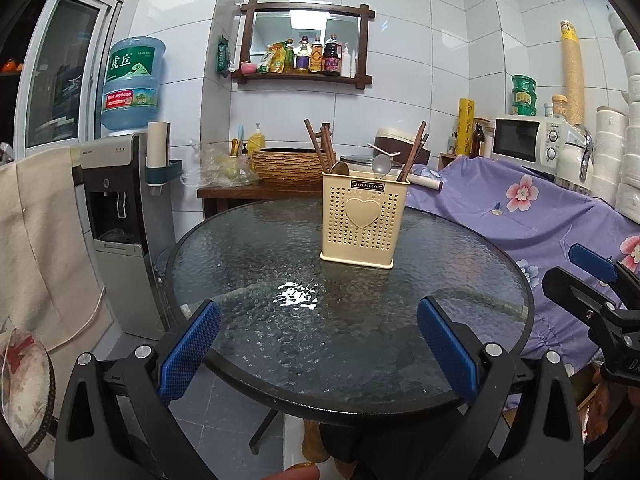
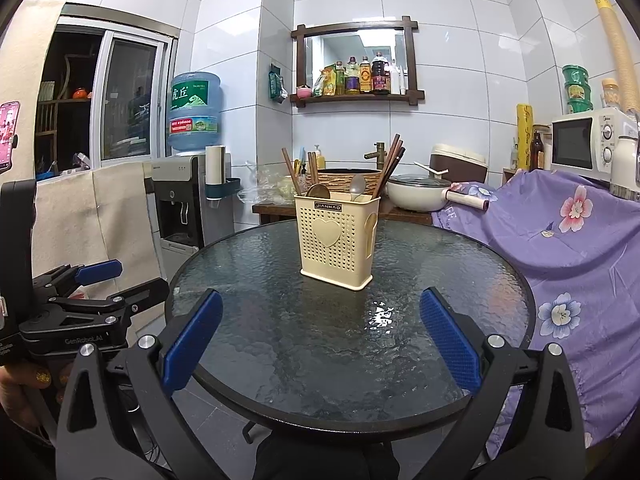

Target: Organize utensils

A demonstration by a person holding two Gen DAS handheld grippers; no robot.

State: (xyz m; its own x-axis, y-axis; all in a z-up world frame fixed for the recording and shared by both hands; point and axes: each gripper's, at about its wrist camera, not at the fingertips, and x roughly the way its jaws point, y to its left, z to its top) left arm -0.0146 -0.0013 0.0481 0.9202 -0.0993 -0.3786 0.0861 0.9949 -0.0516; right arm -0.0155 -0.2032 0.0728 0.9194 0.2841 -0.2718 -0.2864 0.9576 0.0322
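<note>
A: How is the cream perforated plastic utensil holder with a raised heart (image 1: 363, 220) seen?

B: It is stood upright on the round dark textured-glass table (image 1: 280, 344), toward the far side and slightly right of centre. A black label is carried on its rim. Brown wooden chopsticks (image 1: 413, 151) are leaned out of its right compartment, more are stood at the left, and a brown wooden spoon (image 1: 339, 168) and a grey metal spoon (image 1: 382, 165) are seen between them.

A: And the tongs?

B: The left gripper (image 1: 318, 320) is held with its blue-padded fingers (image 1: 188, 344) wide apart over the table's near edge, nothing between them. The right gripper (image 2: 320, 320) is likewise spread and empty, near the same edge.

A: What is found around?

B: A purple floral cloth (image 1: 532, 216) is draped just beside the table on the right, a grey water dispenser with a blue bottle (image 1: 120, 184) on the left, and a woven basket (image 1: 292, 164) on a wooden counter behind. A bright glare patch is reflected on the glass between the grippers and the holder; otherwise that stretch of table is left bare.
</note>
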